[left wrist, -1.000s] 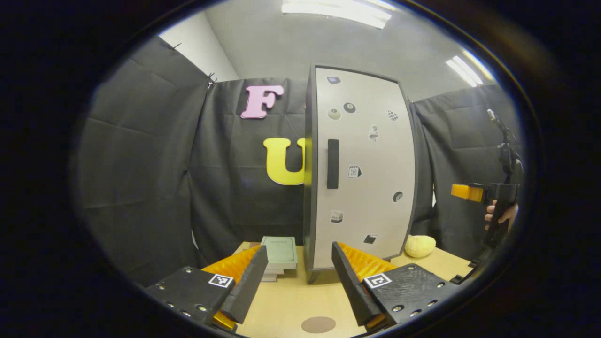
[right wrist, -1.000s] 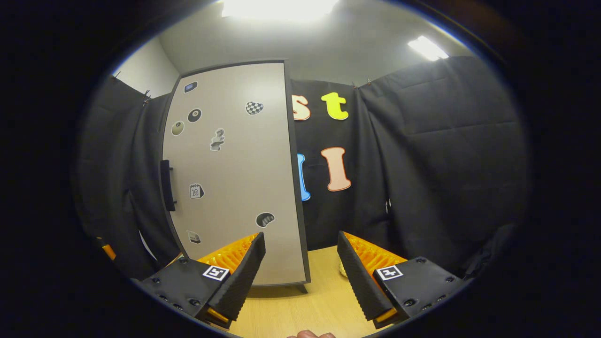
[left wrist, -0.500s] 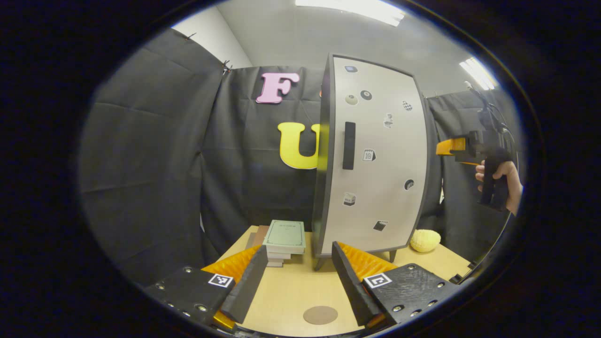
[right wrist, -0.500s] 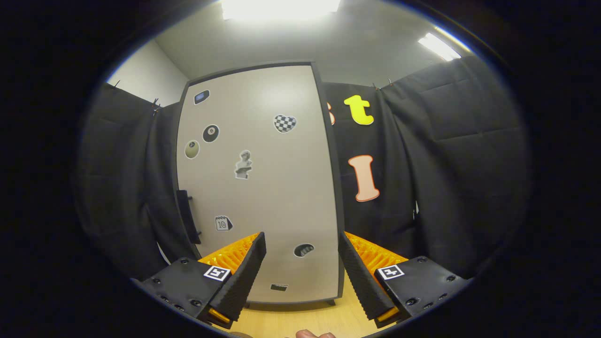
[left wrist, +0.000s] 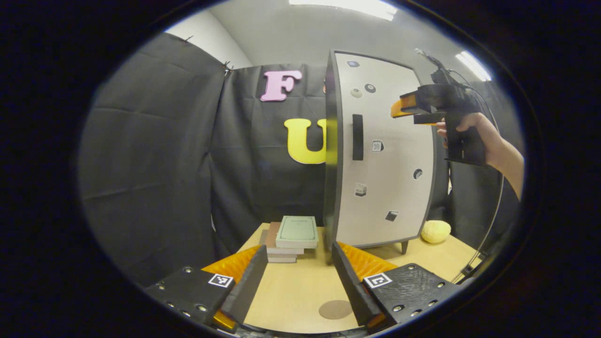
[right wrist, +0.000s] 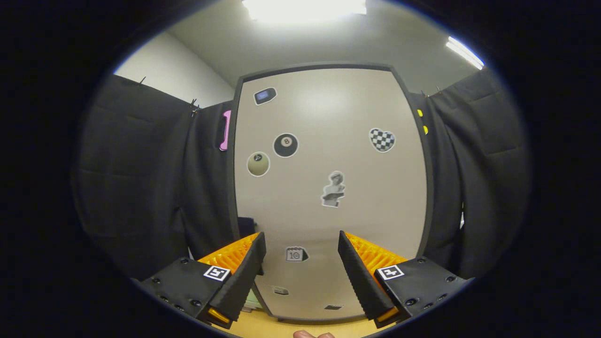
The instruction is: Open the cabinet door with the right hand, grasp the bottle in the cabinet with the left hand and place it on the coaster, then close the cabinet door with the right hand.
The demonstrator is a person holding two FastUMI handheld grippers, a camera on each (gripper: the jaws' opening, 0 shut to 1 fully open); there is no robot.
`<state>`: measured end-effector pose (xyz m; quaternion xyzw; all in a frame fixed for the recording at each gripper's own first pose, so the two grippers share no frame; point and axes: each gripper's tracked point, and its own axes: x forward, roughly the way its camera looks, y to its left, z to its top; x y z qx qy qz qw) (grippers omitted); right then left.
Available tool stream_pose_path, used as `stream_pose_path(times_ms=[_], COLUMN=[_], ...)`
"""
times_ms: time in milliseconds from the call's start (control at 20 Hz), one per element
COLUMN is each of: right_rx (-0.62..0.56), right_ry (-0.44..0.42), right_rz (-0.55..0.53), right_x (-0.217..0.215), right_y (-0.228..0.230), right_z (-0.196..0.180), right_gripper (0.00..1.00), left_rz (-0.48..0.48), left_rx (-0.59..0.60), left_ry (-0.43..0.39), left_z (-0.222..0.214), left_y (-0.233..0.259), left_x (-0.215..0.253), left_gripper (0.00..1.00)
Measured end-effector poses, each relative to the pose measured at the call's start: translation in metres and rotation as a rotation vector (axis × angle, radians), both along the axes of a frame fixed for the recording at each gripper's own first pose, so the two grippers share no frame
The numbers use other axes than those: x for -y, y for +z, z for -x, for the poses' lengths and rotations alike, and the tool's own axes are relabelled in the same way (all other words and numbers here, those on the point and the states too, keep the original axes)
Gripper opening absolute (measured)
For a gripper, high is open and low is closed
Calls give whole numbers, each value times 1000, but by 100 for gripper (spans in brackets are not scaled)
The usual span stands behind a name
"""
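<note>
Door (right wrist: 328, 188) shut, so the bottle is hidden inside the cabinet. Right gripper (right wrist: 300, 263) spread wide, up facing the door, well right of the handle (left wrist: 358, 137); left gripper (left wrist: 298, 277) spread too, low over the table near the coaster (left wrist: 335, 309). A rigid panel, probably light — hook that vertical handle at mid-height.

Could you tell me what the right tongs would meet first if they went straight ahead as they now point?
Most likely the closed pale grey sticker-covered cabinet door, right of its black bar handle; the open right tongs face that panel, though depth is unclear.
</note>
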<state>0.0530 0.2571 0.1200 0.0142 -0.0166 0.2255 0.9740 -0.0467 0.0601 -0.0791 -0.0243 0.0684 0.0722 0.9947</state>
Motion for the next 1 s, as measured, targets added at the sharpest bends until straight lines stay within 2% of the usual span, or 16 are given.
stream_pose_path(times_ms=[100, 350, 650, 700, 750, 800, 900, 1000], right_rx=[-4, -24, -80, -92, -103, -112, -131, -143], right_ry=[21, 58, 27, 21, 13, 4, -5, -13], right_rz=[-1, 33, 78, 91, 105, 114, 118, 115], right_x=[-20, -66, -93, -97, -99, -101, -105, -107], right_y=[-3, -16, -45, -51, -57, -61, -67, -69], right_z=[-3, -16, -43, -46, -50, -53, -56, -58], right_gripper=[98, 98, 98, 92, 98, 98, 89, 72], left_rz=[23, 72, 54, 54, 54, 51, 44, 52], left_rx=[-9, -39, -46, -44, -45, -47, -50, -53], left_ry=[24, 98, 175, 178, 179, 183, 195, 208], left_z=[4, 16, 24, 25, 26, 28, 32, 35], left_y=[-7, -19, -21, -19, -19, -21, -22, -24], left_x=[-8, -36, -58, -59, -59, -62, -68, -73], left_gripper=[83, 83, 85, 83, 83, 86, 83, 83])
